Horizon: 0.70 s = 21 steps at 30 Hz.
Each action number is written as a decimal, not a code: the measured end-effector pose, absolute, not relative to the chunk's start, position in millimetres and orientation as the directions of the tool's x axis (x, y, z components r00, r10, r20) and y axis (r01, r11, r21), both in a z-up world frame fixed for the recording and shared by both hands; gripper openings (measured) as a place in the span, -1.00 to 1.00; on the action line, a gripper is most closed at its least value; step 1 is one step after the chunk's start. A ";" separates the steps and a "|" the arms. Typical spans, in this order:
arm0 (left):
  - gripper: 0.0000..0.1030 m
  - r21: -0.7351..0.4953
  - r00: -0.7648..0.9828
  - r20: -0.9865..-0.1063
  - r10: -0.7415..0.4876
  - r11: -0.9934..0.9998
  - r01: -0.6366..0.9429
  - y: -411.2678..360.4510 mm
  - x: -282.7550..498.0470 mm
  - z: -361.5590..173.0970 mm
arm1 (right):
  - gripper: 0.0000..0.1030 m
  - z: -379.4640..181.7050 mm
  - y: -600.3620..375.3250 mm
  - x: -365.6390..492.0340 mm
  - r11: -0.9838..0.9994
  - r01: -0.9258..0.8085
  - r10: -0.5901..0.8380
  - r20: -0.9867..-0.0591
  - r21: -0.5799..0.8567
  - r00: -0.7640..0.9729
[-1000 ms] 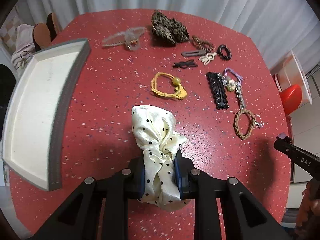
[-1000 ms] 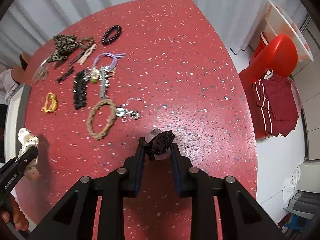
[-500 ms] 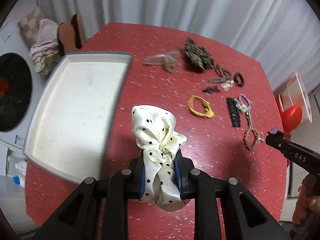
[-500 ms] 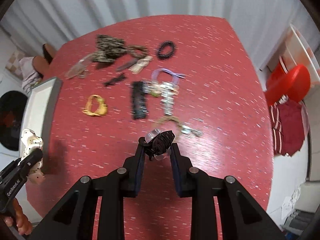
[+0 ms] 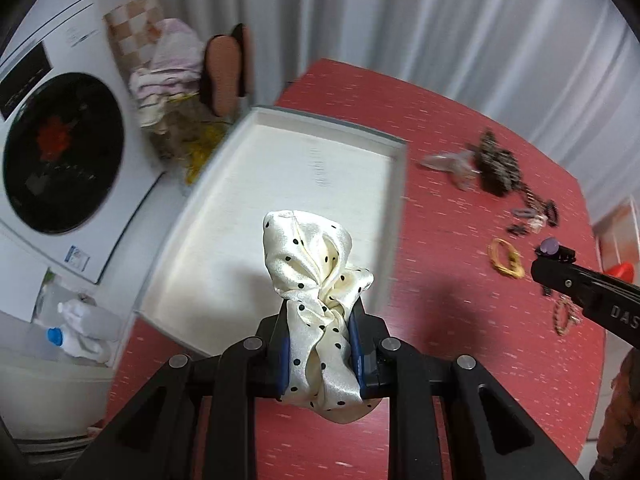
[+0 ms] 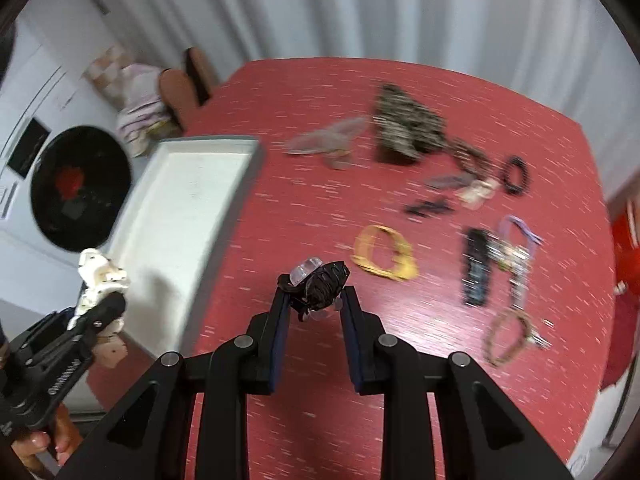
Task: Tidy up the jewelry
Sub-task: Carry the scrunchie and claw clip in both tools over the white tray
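Above the speckled red table (image 5: 460, 360), the left gripper (image 5: 319, 344) pinches a satiny cream dotted scrunchie (image 5: 316, 280) over the flat white tray (image 5: 280, 184), while the right gripper (image 6: 314, 312) clasps a crinkled dark hair tie (image 6: 322, 284).

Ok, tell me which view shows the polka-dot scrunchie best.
The left wrist view: the cream polka-dot scrunchie sits centre frame, sharp, clamped in the left gripper. The right wrist view shows only a small blurred part of it at the left edge, beside the white tray.
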State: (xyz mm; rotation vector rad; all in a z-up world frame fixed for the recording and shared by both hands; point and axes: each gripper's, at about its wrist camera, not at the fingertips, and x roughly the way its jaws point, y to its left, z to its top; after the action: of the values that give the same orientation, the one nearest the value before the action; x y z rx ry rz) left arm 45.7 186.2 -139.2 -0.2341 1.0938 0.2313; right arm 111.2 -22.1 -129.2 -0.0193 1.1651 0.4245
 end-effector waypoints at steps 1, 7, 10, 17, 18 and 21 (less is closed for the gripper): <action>-0.52 -0.067 0.437 -0.896 0.080 0.948 -0.311 196.5 46.0 -142.0 | -0.46 -128.7 -10.7 110.3 0.913 -0.351 0.325 -0.890 0.208 0.319; -0.52 -0.037 0.419 -0.900 0.117 0.939 -0.342 233.6 49.5 -159.9 | -0.46 -133.4 51.8 107.8 0.866 -0.432 0.389 -0.881 0.251 0.269; -0.52 -0.033 0.399 -0.909 0.118 0.936 -0.351 246.3 55.4 -174.1 | -0.46 -144.3 82.0 107.3 0.842 -0.459 0.418 -0.881 0.285 0.220; -0.51 -0.022 0.361 -0.925 0.116 0.934 -0.357 263.3 66.6 -203.0 | -0.46 -179.6 127.1 115.7 0.821 -0.474 0.421 -0.898 0.318 0.127; -0.51 -0.024 0.354 -0.928 0.112 0.934 -0.358 264.9 68.3 -206.8 | -0.46 -186.1 130.8 117.2 0.823 -0.469 0.417 -0.902 0.322 0.112; -0.51 -0.021 0.334 -0.936 0.108 0.933 -0.360 268.0 71.3 -216.2 | -0.47 -200.7 136.0 122.9 0.830 -0.450 0.405 -0.911 0.329 0.081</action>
State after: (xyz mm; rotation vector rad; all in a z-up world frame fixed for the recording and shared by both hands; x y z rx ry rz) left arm 71.3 268.0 -216.2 -0.2412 1.1940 0.3093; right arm 122.9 136.0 -200.7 -0.0404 1.3460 0.6393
